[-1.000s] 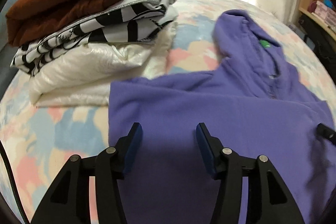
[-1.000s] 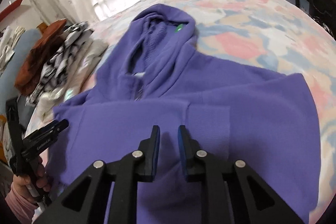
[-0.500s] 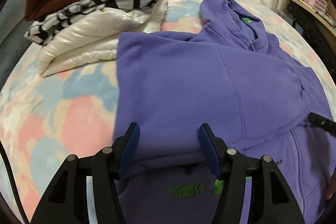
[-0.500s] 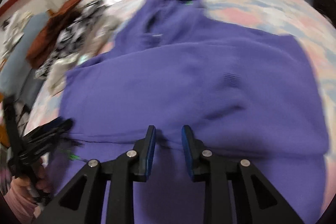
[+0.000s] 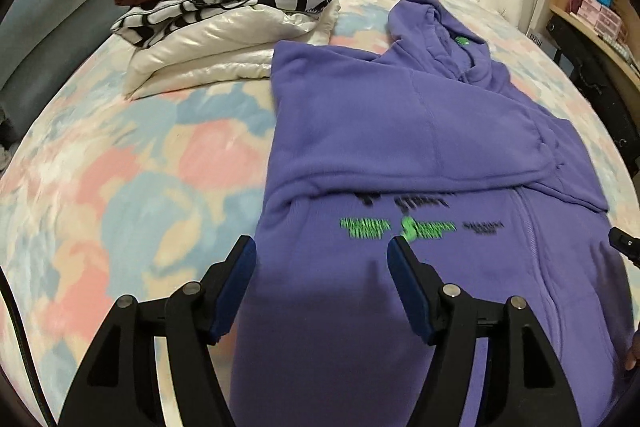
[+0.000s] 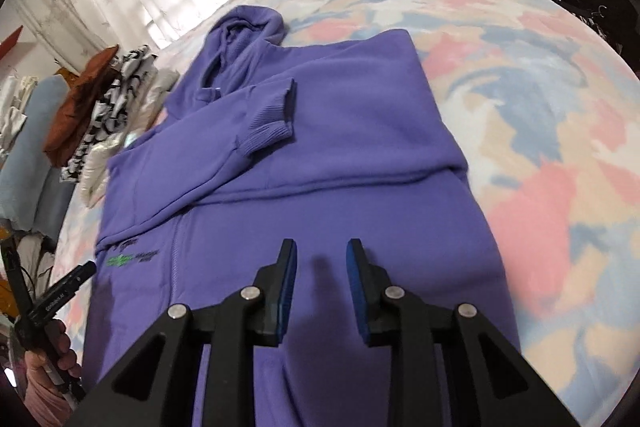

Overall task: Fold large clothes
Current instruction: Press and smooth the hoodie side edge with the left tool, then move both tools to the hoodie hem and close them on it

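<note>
Quick count of what's out on the bed: one purple hoodie (image 5: 400, 115) lying flat, with one hood and two sleeves folded across the chest — only one ribbed cuff (image 6: 268, 127) actually shows. One stack of folded clothes (image 5: 224, 11) with three pieces in it — one brown on top, one black-and-white patterned, one shiny white at the bottom. One blue-grey cushion (image 5: 52, 3). Two grippers: left gripper (image 5: 320, 259) and right gripper (image 6: 322, 263), two fingers each.
</note>
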`<state>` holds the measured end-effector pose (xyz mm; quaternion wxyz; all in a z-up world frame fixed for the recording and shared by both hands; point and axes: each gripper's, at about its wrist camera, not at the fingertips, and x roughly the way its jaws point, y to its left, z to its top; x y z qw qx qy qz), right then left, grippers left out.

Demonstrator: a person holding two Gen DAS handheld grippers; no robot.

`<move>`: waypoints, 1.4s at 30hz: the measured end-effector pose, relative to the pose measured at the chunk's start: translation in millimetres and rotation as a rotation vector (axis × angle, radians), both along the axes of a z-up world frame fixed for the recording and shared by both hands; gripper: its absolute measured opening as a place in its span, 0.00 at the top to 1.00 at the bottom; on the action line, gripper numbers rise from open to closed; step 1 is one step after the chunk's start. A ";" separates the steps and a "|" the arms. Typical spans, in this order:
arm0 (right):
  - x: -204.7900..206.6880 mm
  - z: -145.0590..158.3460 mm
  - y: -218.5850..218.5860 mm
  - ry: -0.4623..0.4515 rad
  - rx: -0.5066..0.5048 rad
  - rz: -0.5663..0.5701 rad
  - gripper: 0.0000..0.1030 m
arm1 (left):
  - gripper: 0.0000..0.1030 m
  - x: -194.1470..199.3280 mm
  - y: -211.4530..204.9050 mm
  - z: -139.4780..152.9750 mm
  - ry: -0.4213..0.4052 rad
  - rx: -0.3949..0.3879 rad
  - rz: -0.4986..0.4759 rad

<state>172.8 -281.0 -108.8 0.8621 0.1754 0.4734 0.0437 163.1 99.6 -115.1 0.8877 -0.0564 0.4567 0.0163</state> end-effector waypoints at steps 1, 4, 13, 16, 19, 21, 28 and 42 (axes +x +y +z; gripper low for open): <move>-6.2 3.0 1.6 -0.009 0.004 0.005 0.75 | 0.35 -6.3 0.4 2.5 -0.003 -0.002 0.002; -23.2 10.1 5.2 -0.025 0.019 0.017 0.75 | 0.35 -28.6 1.3 12.2 -0.014 -0.020 0.013; -66.3 25.6 17.7 -0.076 0.011 0.065 0.74 | 0.34 -83.8 -1.1 29.7 -0.043 -0.042 0.018; -75.9 28.4 19.0 -0.086 0.012 0.072 0.74 | 0.32 -95.7 -2.2 28.4 -0.036 -0.036 0.019; -84.8 29.2 17.7 -0.093 0.015 0.073 0.73 | 0.32 -104.4 -2.2 26.4 -0.036 -0.021 0.020; -91.3 29.4 17.5 -0.099 0.010 0.070 0.68 | 0.32 -111.7 -1.5 25.1 -0.036 -0.013 0.026; -113.4 26.8 11.3 -0.110 0.021 0.059 0.58 | 0.27 -136.6 9.0 17.9 -0.033 -0.013 0.055; -167.3 33.6 -10.5 -0.119 -0.050 0.080 0.50 | 0.24 -180.7 36.3 -12.5 0.039 -0.142 0.028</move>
